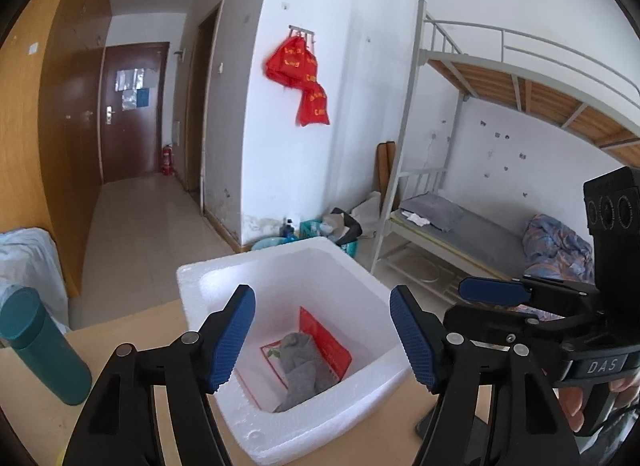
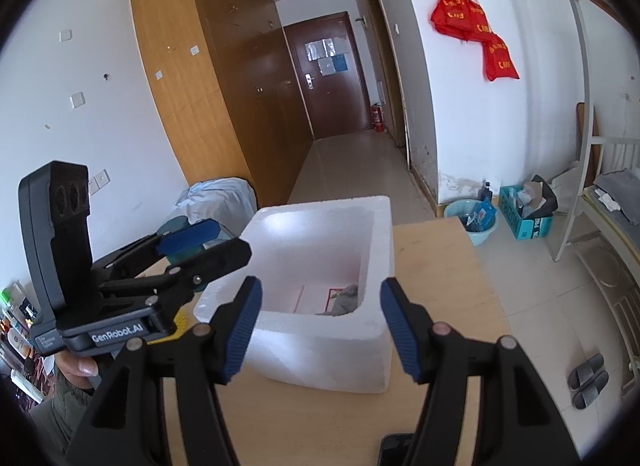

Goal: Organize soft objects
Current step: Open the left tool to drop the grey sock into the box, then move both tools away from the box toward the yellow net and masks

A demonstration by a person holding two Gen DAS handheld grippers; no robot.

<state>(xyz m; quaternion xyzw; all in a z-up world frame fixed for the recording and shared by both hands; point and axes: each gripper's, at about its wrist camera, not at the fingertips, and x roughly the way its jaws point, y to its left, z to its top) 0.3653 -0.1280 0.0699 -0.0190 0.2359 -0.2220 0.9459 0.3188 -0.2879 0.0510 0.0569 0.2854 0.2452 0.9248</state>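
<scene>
Both grippers gape empty: your left gripper point(image 1: 322, 340) hovers over the foam box point(image 1: 208, 286) where the grey cloth point(image 1: 306, 366) lies; right gripper point(image 2: 320, 330) waits beside.

Both wrist cameras look forward and down from close above the wooden table point(image 2: 436, 266). Each sees the white foam box point(image 1: 208, 278), the left view straight into it, the right view from further back.

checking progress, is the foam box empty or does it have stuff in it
Not empty: a crumpled grey cloth lies on a red packet at the bottom of the foam box.
</scene>
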